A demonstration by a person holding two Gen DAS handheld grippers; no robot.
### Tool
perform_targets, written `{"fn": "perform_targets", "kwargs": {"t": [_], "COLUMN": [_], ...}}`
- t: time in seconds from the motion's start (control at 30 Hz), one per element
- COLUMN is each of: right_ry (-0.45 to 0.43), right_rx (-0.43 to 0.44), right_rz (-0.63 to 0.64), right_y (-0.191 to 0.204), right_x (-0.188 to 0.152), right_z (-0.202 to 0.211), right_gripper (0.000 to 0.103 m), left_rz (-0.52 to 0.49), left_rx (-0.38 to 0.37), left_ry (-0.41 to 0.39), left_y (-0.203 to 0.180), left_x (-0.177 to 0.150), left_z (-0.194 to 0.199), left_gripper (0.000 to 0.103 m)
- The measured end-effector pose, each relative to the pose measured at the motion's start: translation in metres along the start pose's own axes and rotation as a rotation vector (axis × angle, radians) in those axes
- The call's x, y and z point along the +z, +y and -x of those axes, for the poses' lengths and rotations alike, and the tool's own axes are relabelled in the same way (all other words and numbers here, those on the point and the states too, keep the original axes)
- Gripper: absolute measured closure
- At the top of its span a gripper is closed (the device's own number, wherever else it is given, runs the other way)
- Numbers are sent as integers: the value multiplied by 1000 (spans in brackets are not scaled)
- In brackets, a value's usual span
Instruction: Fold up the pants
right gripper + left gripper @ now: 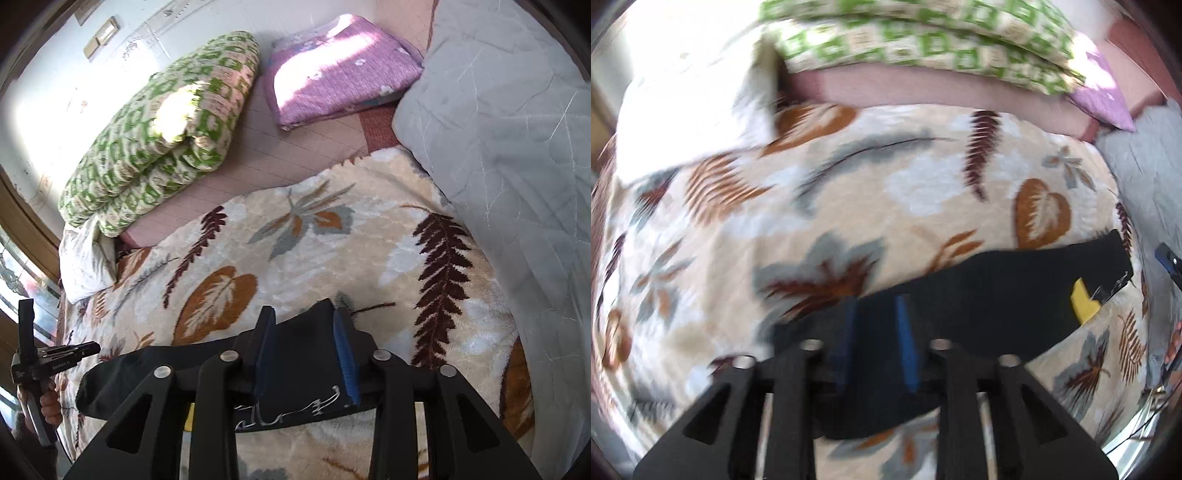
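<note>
The black pants (997, 280) lie folded in a long band across the leaf-print blanket (923, 177), with a yellow patch (1082, 299) near their right end. My left gripper (876, 306) hangs over the band's left part, its blue pads apart and nothing pinched between them. In the right wrist view the pants (147, 373) show white lettering (288, 410). My right gripper (303, 317) stands open above that end, and the cloth seen between its pads lies flat below. A hand holds the left gripper (55, 354) at the far left.
A folded green-patterned quilt (159, 133) and a purple blanket (340, 70) lie at the far side on the pink sheet. A grey quilt (498, 129) covers the right. A white cloth (85, 258) sits at the left by the window.
</note>
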State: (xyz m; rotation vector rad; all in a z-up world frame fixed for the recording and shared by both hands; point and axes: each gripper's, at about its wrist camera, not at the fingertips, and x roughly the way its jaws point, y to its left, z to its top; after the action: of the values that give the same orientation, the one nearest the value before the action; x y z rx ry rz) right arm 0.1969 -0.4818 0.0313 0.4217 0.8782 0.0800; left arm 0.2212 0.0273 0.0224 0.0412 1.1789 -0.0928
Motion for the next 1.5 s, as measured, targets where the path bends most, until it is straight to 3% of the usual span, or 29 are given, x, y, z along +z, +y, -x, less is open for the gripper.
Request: {"fn": "perform_targets", "kwargs": {"t": [0.07, 0.2, 0.4, 0.6, 0.7, 0.77, 0.87, 0.97, 1.07, 1.17, 1.3, 1.37, 1.5], "right_ry": [18, 68, 114, 118, 120, 123, 123, 123, 125, 118, 129, 141, 139], "right_rx": [45, 61, 19, -19, -30, -38, -35, -24, -33, -47, -59, -71, -44], "right_rz": [6, 21, -101, -104, -91, -96, -127, -160, -165, -162, -151, -145, -169], "right_y": [13, 29, 11, 0, -5, -9, -14, -17, -20, -26, -37, -42, -56], "right_x": [-10, -33, -56, -58, -56, -56, -58, -61, -61, -59, -52, -48, -38], "right_z": [8, 0, -23, -20, -19, -22, -26, -29, -28, -23, -22, -26, -36], "right_gripper": [56, 54, 54, 54, 54, 54, 54, 54, 54, 54, 47, 47, 47], "left_rz": [38, 134, 311, 204, 277, 326, 288, 209, 118, 89, 104, 128, 149], "left_rx": [4, -8, -188, -58, -79, -93, -96, -23, 120, 158, 289, 283, 328], "left_ry": [4, 51, 110, 157, 133, 133, 102, 93, 54, 51, 13, 36, -81], "left_y": [35, 76, 88, 66, 73, 76, 68, 58, 51, 47, 56, 58, 46], "left_x": [-25, -64, -83, -89, -91, -90, -84, -79, -75, -78, -76, -74, -76], "left_z": [8, 2, -31, -57, -63, -69, -67, -63, -63, -58, -53, -55, -13], "left_gripper": [58, 58, 58, 40, 30, 30, 57, 65, 65, 60, 45, 46, 46]}}
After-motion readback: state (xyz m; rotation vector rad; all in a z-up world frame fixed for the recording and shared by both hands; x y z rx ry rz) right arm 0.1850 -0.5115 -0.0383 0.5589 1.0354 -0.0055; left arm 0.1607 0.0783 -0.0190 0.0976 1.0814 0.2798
